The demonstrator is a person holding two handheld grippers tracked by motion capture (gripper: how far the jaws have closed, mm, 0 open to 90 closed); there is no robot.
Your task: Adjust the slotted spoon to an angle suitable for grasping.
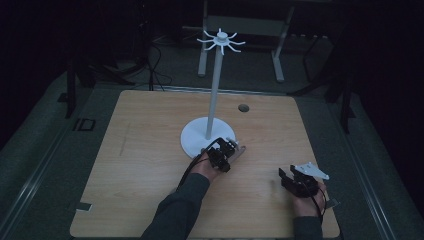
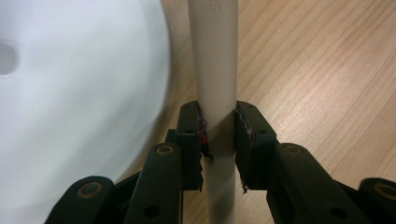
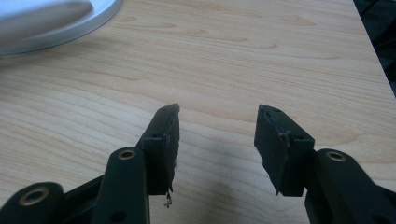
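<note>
While the high view shows one white stand [image 1: 215, 90] on the bench [image 1: 140, 165], the left gripper [image 2: 218, 135] view shows its jaws pinching a white rod [image 2: 215, 70], and the right gripper [image 3: 217, 135] holds its jaws spread.

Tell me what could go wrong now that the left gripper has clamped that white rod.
The rod lies beside the tall stand's base; lifting it carelessly with the left gripper could bump and topple the stand. The grip is near one end, so the rod may swing or slip.
</note>
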